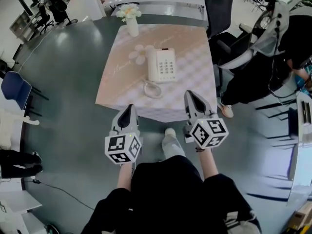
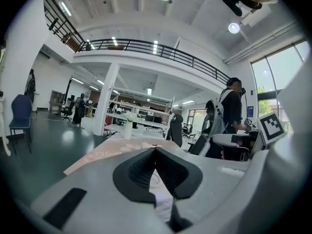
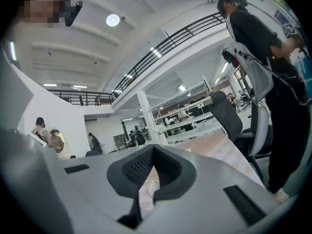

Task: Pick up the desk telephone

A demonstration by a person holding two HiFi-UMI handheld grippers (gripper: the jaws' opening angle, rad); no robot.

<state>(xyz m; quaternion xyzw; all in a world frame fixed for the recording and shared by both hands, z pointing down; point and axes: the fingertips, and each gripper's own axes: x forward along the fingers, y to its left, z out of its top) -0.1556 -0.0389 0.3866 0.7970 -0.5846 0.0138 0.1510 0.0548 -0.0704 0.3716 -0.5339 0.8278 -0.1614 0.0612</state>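
A white desk telephone [image 1: 162, 65] with a coiled cord [image 1: 152, 89] lies on a small table with a pink patterned cloth [image 1: 190, 87]. My left gripper [image 1: 128, 107] hangs just short of the table's near edge, left of the phone, jaws shut and empty. My right gripper [image 1: 190, 94] hovers over the near right edge of the table, also shut with nothing held. In the left gripper view the coiled cord [image 2: 155, 178] shows past the shut tips [image 2: 156, 149]. The right gripper view shows shut tips [image 3: 153, 147] with the cloth [image 3: 209, 147] beyond.
A white vase with flowers [image 1: 130, 19] stands at the table's far left, flower decorations [image 1: 140, 53] beside the phone. A black office chair [image 1: 220, 9] and a standing person [image 1: 273, 52] are at the right. A blue chair [image 1: 15, 89] stands at the left.
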